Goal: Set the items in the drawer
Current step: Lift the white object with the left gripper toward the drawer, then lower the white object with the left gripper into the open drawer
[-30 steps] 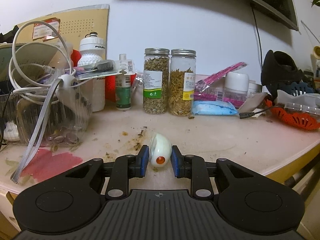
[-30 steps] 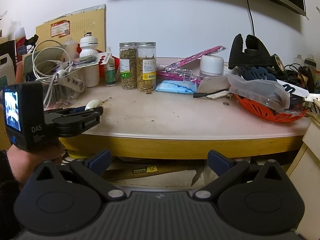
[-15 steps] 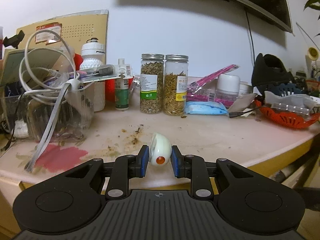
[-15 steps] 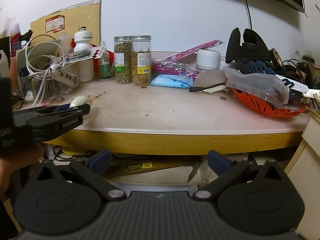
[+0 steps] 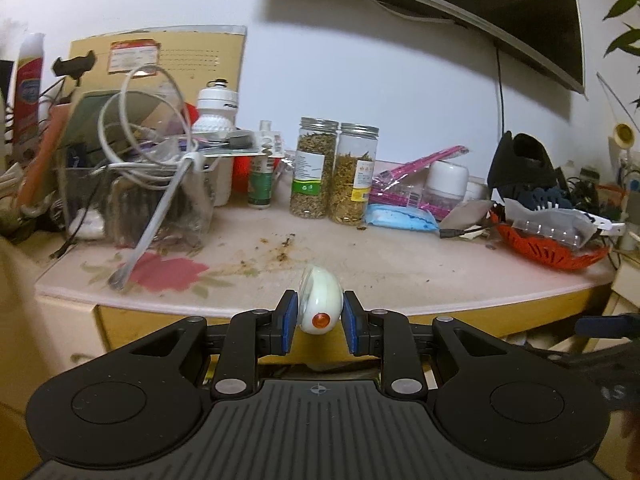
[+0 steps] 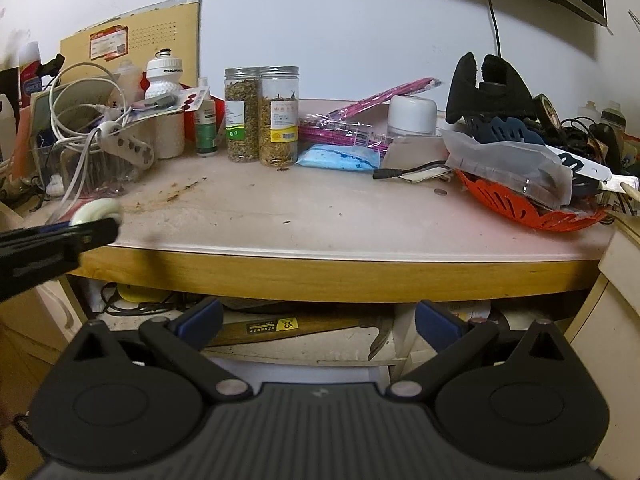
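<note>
At the near edge of the counter (image 5: 400, 276), the left hand-held gripper (image 5: 318, 322) is clamped on a small white egg-shaped device (image 5: 320, 304) with an orange button facing the camera; both blue pads press its sides. The device is held clear of the surface, at about the height of the counter's front lip. In the right wrist view the same device (image 6: 96, 212) shows at far left, held level with the counter's near left edge.

The right hand-held gripper (image 6: 318, 320) is spread wide with nothing between its fingers; it sits low, in front of the yellow counter edge, facing the open space beneath.

On the counter, two herb jars (image 6: 262, 114) stand touching, side by side, near the far wall. Left of them a green bottle (image 6: 206, 124) and a white sports bottle (image 6: 164, 80) stand upright. A clear bin with white cables (image 5: 140, 184) occupies the far left. An orange basket (image 6: 520, 204) holding plastic packaging lies at the right. Brown crumbs mark the surface left of centre.
</note>
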A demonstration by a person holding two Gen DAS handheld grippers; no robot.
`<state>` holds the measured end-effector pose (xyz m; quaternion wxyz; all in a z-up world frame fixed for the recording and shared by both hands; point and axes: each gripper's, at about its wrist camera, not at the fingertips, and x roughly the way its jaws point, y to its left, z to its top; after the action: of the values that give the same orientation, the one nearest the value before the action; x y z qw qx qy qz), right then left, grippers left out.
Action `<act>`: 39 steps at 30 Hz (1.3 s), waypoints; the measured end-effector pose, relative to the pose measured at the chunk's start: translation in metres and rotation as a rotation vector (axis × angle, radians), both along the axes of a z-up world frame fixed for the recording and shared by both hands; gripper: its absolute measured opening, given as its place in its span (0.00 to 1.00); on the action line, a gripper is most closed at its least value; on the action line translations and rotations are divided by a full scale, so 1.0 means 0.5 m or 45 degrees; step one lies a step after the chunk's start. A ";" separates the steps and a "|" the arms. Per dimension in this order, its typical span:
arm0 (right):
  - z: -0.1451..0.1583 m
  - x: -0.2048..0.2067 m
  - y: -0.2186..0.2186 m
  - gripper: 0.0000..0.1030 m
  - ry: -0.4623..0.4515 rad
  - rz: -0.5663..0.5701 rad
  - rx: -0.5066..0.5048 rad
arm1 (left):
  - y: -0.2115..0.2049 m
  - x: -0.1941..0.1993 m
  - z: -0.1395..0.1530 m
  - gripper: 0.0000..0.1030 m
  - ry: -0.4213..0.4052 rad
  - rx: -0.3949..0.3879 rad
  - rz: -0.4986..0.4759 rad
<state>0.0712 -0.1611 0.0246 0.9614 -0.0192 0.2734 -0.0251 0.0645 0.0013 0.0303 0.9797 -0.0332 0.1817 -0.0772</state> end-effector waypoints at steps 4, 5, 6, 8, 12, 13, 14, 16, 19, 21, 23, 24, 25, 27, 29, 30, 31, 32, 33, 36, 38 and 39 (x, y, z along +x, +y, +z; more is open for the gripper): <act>-0.002 0.000 -0.002 1.00 0.007 0.004 0.016 | 0.013 -0.031 0.002 0.22 0.033 -0.020 0.039; -0.003 -0.001 -0.003 1.00 0.008 0.004 0.017 | 0.015 -0.038 0.001 0.22 0.041 -0.019 0.048; -0.003 -0.002 -0.003 1.00 0.008 0.004 0.015 | 0.016 -0.042 0.000 0.22 0.047 -0.013 0.055; -0.004 -0.004 -0.004 1.00 0.010 0.003 0.016 | 0.017 -0.049 -0.002 0.22 0.059 -0.002 0.068; -0.006 -0.005 -0.008 1.00 0.020 -0.004 0.029 | 0.016 -0.047 -0.006 0.22 0.080 0.025 0.084; -0.007 -0.004 -0.010 1.00 0.024 -0.007 0.033 | 0.015 -0.045 -0.007 0.22 0.085 0.036 0.088; -0.007 -0.003 -0.012 1.00 0.028 -0.011 0.037 | 0.014 -0.044 -0.008 0.22 0.090 0.046 0.091; -0.009 -0.001 -0.015 1.00 0.038 -0.019 0.049 | 0.013 -0.040 -0.012 0.22 0.105 0.058 0.097; -0.014 0.003 -0.020 1.00 0.058 -0.031 0.068 | 0.009 -0.042 -0.027 0.23 0.132 0.079 0.102; -0.021 0.007 -0.020 1.00 0.078 -0.035 0.071 | 0.007 -0.038 -0.035 0.23 0.159 0.091 0.103; -0.030 0.011 -0.020 1.00 0.107 -0.038 0.073 | 0.003 -0.033 -0.043 0.23 0.194 0.116 0.110; -0.034 0.013 -0.020 1.00 0.122 -0.040 0.073 | 0.003 -0.029 -0.048 0.23 0.218 0.124 0.113; -0.039 0.015 -0.020 1.00 0.136 -0.042 0.074 | 0.003 -0.024 -0.054 0.23 0.256 0.130 0.118; -0.048 0.019 -0.019 1.00 0.165 -0.045 0.076 | 0.004 -0.013 -0.066 0.23 0.332 0.141 0.127; -0.059 0.025 -0.021 1.00 0.202 -0.066 0.073 | 0.005 -0.006 -0.079 0.23 0.398 0.142 0.132; -0.066 0.028 -0.022 1.00 0.224 -0.078 0.074 | 0.006 -0.003 -0.086 0.23 0.428 0.140 0.134; -0.074 0.032 -0.023 1.00 0.253 -0.084 0.081 | 0.006 -0.001 -0.093 0.23 0.458 0.138 0.135; -0.082 0.036 -0.024 1.00 0.285 -0.089 0.090 | 0.007 0.002 -0.100 0.23 0.488 0.136 0.136; -0.091 0.039 -0.024 0.99 0.317 -0.093 0.099 | 0.008 0.004 -0.107 0.23 0.519 0.133 0.138; -0.116 0.048 -0.021 0.99 0.411 -0.102 0.109 | 0.010 0.012 -0.127 0.23 0.609 0.127 0.142; -0.131 0.051 -0.013 0.99 0.461 -0.093 0.095 | 0.011 0.017 -0.141 0.23 0.670 0.122 0.145; -0.139 0.053 -0.010 0.99 0.484 -0.087 0.086 | 0.012 0.020 -0.148 0.23 0.700 0.120 0.146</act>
<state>0.0974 -0.1660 -0.0448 0.8912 0.0179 0.4512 -0.0444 0.0742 0.0071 -0.0435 0.8970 -0.0177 0.4418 -0.0013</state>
